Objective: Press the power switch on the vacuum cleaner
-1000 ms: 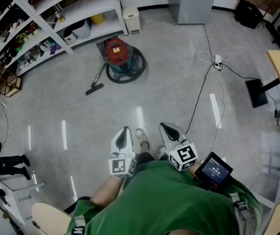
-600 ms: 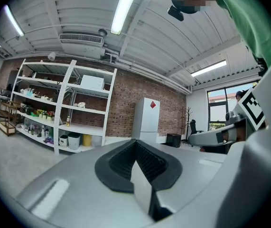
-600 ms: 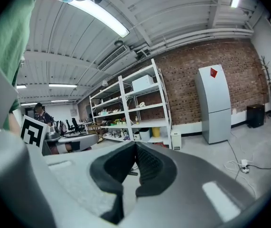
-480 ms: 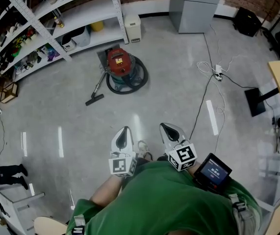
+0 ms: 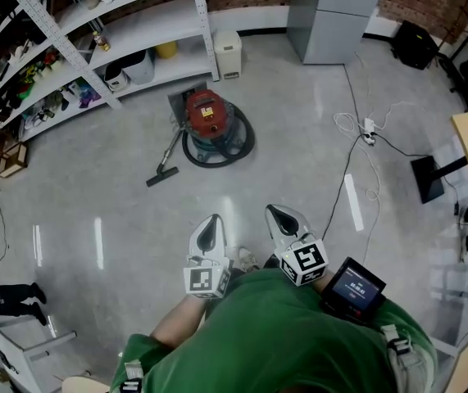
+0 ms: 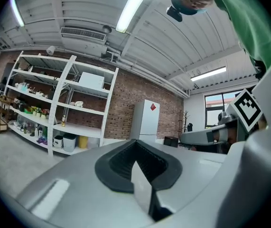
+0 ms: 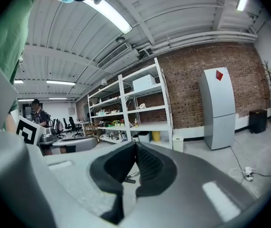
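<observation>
Head view: vacuum cleaner (image 5: 209, 115), red top, sits on the grey floor (image 5: 299, 178) far ahead of me, slightly left of centre. Its hose is coiled round the base and its floor nozzle (image 5: 161, 173) lies to the near left of it. White shelving (image 5: 94, 23) is far left, a grey cabinet (image 5: 332, 11) far right and a power strip (image 5: 368, 127) on the floor to the right. Left gripper (image 5: 211, 220) and right gripper (image 5: 274, 211) are held side by side close to my green shirt (image 5: 274, 334), well apart from the vac. The screen (image 5: 354, 286) by my right forearm shows text too small to read.

Left gripper view: left gripper (image 6: 135, 143) has its tips pressed together w/ nothing between. The cabinet (image 6: 146, 118) carries a red diamond mark; I can't make out any lettering. The shelving (image 6: 61, 106) is on the left.

Right gripper view: right gripper (image 7: 135, 145) is likewise closed at the tips and empty. I see the shelving (image 7: 142, 106), the cabinet (image 7: 219, 108) w/ the same red diamond, and the power strip (image 7: 246, 174) near right.
</observation>
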The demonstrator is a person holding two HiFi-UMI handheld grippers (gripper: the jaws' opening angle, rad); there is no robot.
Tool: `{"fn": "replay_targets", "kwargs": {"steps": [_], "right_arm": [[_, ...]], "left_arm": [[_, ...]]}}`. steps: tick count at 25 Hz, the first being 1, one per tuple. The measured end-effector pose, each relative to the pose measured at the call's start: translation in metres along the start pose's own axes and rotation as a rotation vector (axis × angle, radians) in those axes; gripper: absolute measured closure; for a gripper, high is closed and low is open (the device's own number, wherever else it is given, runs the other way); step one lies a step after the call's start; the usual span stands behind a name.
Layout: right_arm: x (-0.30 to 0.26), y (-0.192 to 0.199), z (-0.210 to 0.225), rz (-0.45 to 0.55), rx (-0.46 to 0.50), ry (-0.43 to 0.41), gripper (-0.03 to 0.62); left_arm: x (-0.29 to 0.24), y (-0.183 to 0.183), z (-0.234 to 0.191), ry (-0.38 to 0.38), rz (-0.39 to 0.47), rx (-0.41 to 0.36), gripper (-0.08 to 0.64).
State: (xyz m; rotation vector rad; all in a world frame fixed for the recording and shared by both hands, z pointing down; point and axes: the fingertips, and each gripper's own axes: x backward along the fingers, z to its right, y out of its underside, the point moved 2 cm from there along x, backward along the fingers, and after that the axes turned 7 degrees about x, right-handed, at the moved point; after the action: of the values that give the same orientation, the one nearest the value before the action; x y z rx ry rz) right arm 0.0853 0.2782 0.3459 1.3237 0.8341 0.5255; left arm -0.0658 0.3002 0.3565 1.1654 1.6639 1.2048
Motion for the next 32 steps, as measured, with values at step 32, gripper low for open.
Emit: {"fn": "replay_targets", "kwargs": {"steps": [32], "right_arm": [[-0.157,-0.03,0.175,0.025,-0.073,-0.157,0.591]], "left_arm": [[-0.203,-0.024,-0.022,-0.183,-0.06,-0.083,0.552]]}}
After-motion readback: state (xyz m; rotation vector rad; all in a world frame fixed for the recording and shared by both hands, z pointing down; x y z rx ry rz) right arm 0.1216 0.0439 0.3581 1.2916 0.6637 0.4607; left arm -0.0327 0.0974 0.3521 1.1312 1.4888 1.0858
